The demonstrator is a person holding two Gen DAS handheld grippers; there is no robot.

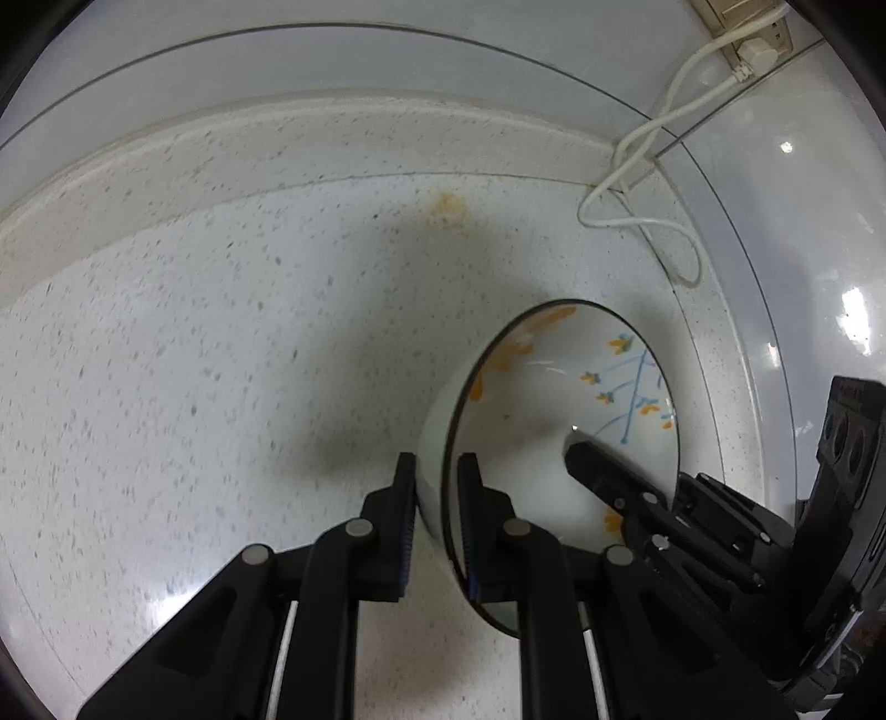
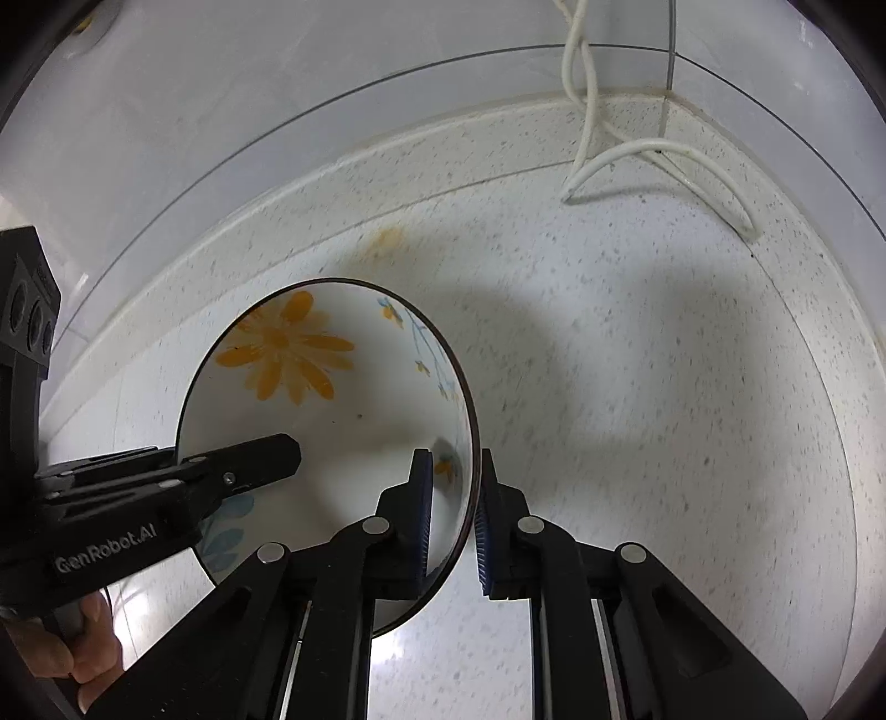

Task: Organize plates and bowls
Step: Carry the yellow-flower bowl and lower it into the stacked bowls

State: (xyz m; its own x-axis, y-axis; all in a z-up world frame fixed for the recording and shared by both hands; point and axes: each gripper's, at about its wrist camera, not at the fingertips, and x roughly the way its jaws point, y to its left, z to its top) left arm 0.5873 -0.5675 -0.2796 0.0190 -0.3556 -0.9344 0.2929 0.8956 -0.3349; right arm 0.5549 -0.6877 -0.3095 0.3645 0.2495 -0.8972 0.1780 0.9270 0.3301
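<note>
The left hand-held gripper (image 1: 437, 471) is clamped narrow on the near rim of a bowl (image 1: 531, 399), one pad outside the wall and one inside. The right hand-held gripper (image 2: 457, 465) pinches the opposite side of the same rim in the same way, so the bowl (image 2: 332, 410) hangs between the two. At the lower left of the right wrist view, a person's hand (image 2: 83, 648) grips the left tool. The bowl is white with a dark rim, orange flowers and thin blue stems painted inside. Under it lies a pale speckled desk (image 1: 194, 360). Further back, an orange stain (image 1: 448, 204) marks the desk near the wall, and a white cable (image 1: 642, 183) loops down from a wall socket (image 1: 758, 44).
</note>
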